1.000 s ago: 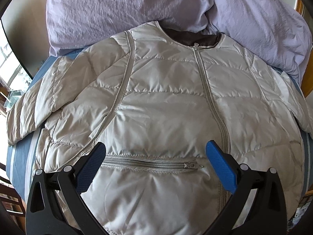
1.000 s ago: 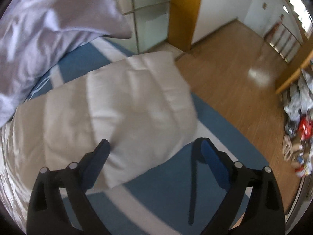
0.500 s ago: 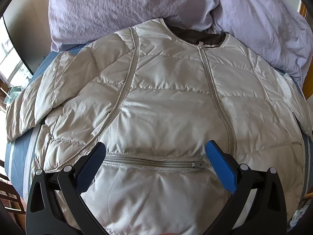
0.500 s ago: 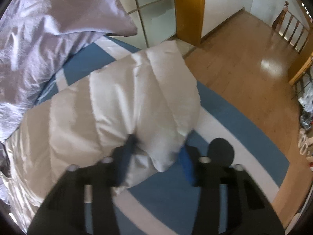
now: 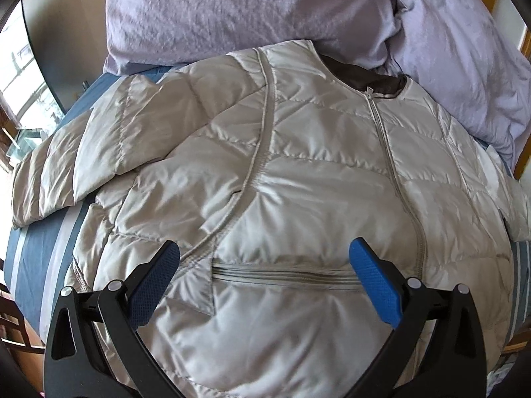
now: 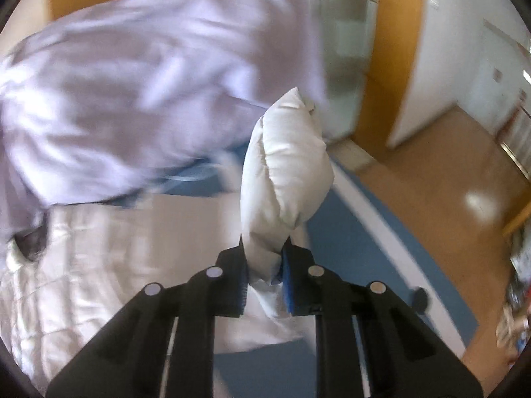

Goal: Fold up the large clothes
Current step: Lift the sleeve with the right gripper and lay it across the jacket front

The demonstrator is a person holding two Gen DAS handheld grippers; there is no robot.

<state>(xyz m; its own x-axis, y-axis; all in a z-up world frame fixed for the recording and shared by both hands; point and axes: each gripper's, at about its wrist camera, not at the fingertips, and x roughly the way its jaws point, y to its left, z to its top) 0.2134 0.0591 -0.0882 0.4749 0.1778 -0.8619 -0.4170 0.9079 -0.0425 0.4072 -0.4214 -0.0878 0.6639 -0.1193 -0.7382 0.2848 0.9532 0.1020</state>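
Right wrist: right claw (image 6: 264,277) pinches jacket sleeve (image 6: 285,172)

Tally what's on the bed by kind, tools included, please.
Quilted jacket: 1
Lilac pillows or bedding heaps: 2
Tools: 2, left tool open, right tool shut on the jacket's sleeve
Total: 5

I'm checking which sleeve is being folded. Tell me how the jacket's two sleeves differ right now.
The left sleeve lies flat on the bed, reaching toward its edge; the right sleeve is lifted clear of it. No gripper holds the left sleeve, as the left gripper hangs open over the jacket; the right gripper has just closed on the right sleeve's cuff. Both are pale and quilted.
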